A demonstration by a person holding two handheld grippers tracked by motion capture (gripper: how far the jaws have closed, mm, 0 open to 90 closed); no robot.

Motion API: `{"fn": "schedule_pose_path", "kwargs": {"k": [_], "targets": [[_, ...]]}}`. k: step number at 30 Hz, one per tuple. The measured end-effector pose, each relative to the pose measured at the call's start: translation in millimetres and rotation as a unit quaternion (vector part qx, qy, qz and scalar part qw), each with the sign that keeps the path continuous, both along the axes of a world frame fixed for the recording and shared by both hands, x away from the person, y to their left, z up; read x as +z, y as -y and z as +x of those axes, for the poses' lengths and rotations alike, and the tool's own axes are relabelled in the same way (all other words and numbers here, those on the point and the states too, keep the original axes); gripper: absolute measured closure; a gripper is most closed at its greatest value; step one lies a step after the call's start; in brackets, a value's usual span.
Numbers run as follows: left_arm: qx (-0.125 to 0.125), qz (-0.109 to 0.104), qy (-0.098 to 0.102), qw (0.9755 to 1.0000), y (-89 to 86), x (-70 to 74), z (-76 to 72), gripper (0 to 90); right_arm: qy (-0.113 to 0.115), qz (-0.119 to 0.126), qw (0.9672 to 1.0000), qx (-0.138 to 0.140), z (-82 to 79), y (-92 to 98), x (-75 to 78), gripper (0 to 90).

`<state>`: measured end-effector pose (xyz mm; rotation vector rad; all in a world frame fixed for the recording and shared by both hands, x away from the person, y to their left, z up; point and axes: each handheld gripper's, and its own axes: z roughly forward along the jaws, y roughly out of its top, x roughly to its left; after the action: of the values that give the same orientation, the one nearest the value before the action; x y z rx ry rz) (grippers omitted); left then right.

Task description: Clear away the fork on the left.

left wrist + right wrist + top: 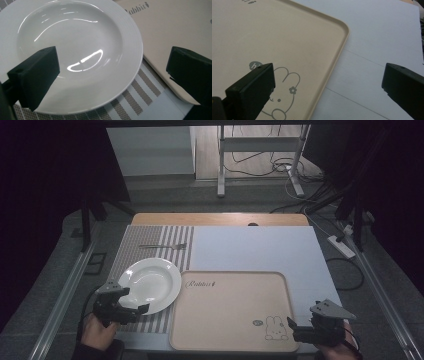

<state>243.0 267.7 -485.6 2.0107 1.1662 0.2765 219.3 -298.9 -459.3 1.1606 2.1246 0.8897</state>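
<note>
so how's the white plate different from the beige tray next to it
The plate is round, glossy white and plain with a dished centre; the tray is a flat, matte beige rounded square, larger, printed with a rabbit and lettering. The plate sits on the striped placemat, the tray mostly on the pale sheet. The left gripper straddles the plate's rim, the right gripper the tray's corner. Both are empty.

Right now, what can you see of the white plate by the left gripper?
The white plate is round and glossy, ceramic by its look, with a wide ridged rim and a shallow empty well. It lies flat on the striped placemat, beside the tray. The left gripper hovers open, its fingers straddling the near rim.
</note>
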Motion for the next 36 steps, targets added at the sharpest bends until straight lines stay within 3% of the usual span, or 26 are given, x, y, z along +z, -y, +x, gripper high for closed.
{"fn": "schedule_pose_path", "kwargs": {"k": [13, 30, 36], "targets": [[0.005, 0.004, -0.003, 1.0, 2.6, -4.2, 31.0, 0.0, 0.0, -0.005, 1.0, 0.002, 0.0, -1.0, -0.3, 0.0], [0.039, 0.018, -0.015, 0.999, 4.7, -2.5, 79.5, 0.0, -0.002, -0.012, 0.9999, 0.004, 0.0, -2.3, -0.8, 0.0], [0.031, 0.012, -0.017, 0.9993, 1.5, -0.1, 95.3, 0.0, -0.002, -0.013, 0.9999, 0.005, 0.2, -2.5, -1.0, 0.0]]}}
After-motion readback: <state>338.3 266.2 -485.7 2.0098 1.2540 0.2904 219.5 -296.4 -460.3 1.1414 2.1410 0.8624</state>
